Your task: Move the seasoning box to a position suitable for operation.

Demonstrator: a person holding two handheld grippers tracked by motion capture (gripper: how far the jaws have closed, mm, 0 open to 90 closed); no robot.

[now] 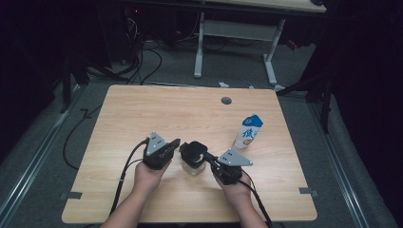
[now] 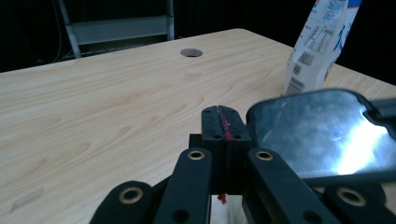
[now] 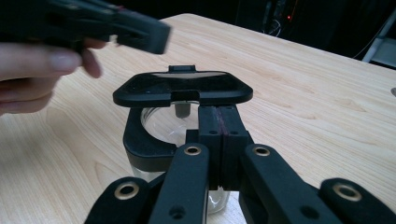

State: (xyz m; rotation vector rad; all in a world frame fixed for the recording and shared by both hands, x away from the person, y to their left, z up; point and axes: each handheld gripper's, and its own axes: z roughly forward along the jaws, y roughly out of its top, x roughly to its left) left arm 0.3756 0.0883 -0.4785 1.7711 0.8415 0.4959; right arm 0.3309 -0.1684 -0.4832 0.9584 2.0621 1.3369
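High view shows a clear jar [image 1: 193,166] with black flip lid [image 1: 194,150] raised, on the desk [image 1: 142,109] between both grippers. Left gripper [image 2: 223,122] jaws are closed, empty. Right gripper [image 3: 219,120] jaws closed at the jar rim. A milk carton [image 1: 248,132] stands nearby.

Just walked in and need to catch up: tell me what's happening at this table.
A person sits at a light wooden table, holding a two-jaw gripper in each hand. Both work at a small clear glass jar with a black hinged lid, which stands raised open. The right gripper is at the jar's black rim, jaws together. The left gripper sits beside the lid, jaws closed on nothing I can see. A blue and white milk carton stands upright to the right, untouched.
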